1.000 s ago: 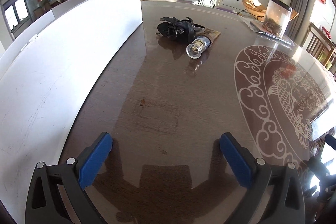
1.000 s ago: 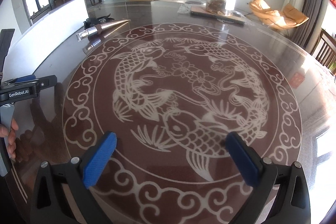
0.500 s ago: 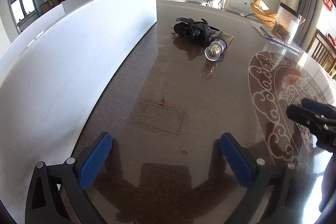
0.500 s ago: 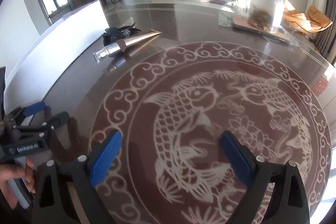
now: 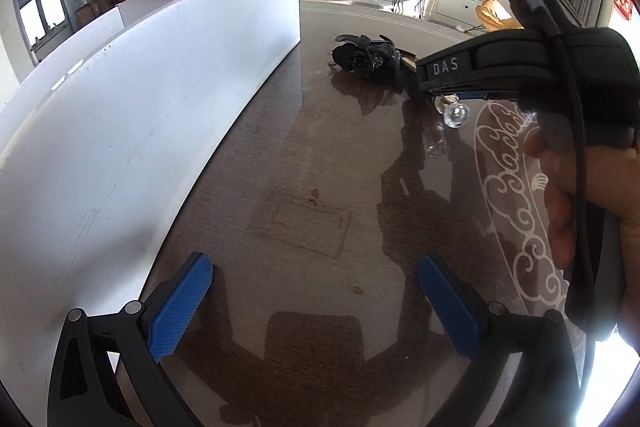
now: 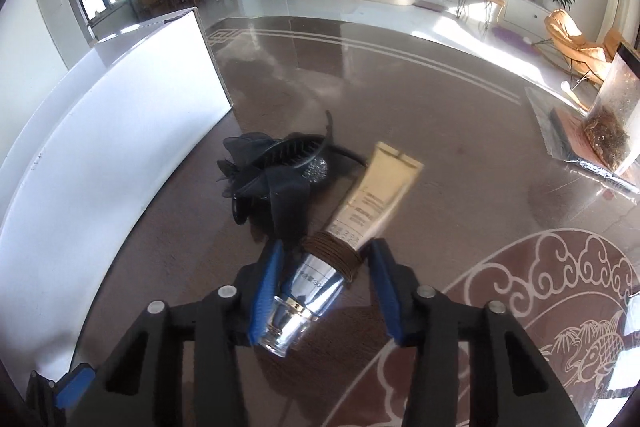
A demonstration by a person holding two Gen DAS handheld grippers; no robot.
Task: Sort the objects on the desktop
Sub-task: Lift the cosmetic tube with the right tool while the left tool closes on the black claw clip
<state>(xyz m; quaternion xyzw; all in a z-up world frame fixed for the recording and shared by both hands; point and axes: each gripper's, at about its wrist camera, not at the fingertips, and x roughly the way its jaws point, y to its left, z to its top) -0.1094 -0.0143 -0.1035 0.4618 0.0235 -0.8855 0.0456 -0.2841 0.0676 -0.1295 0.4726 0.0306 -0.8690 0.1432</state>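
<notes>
Sorting has barely begun: the right gripper [image 6: 324,291] is closing around the tube [image 6: 352,227], the hair clip [image 6: 276,167] lies untouched, and the left gripper [image 5: 316,303] stands open and empty.

A glossy dark brown table [image 6: 400,99] bears a pale fish-and-cloud inlay [image 6: 560,291] at right. On it lie a black hair clip [image 6: 276,171] and a cream tube [image 6: 360,219], touching; a white box [image 6: 104,147] stands left, a clear container [image 6: 612,115] far right.

Open left tool [image 5: 316,303] over table [image 5: 304,155]
</notes>
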